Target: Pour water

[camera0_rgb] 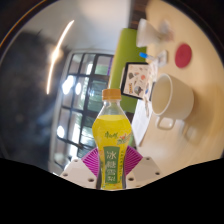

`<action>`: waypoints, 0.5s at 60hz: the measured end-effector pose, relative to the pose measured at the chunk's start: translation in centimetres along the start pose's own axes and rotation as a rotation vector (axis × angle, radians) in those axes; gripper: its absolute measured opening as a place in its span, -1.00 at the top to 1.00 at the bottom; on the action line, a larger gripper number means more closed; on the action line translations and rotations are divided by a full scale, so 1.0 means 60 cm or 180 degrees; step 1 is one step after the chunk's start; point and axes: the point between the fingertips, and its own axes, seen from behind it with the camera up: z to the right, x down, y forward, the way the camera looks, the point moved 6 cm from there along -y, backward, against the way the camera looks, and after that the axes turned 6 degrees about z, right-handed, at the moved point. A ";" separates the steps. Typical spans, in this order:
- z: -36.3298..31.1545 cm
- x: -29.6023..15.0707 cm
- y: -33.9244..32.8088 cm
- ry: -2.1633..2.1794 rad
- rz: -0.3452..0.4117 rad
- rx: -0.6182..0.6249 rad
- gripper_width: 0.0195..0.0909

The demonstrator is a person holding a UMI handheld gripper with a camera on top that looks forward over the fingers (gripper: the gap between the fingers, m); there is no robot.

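Note:
A clear plastic bottle (112, 135) with an orange cap, yellow drink and a green-and-white label stands between my fingers, tilted with the whole view. My gripper (112, 168) is shut on the bottle: both purple pads (92, 160) press its label from either side. Beyond the bottle to the right lies a white mug (172, 98) with its handle toward the fingers, on a pale table (195, 85). The bottle's base is hidden below the fingers.
A green box (128, 55) stands behind the bottle beside printed cards (138, 78). A pink round coaster (184, 55) lies farther along the table. A window with bright panes (78, 85) fills the left background.

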 end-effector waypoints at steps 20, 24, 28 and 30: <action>-0.072 -0.045 -0.008 0.2552 0.0219 -0.0463 0.74; -0.072 -0.056 -0.015 0.2860 0.0302 -0.0440 0.75; -0.062 -0.057 -0.030 0.3003 0.0371 -0.0401 0.74; -0.061 -0.061 -0.020 0.2991 0.0368 -0.0375 0.74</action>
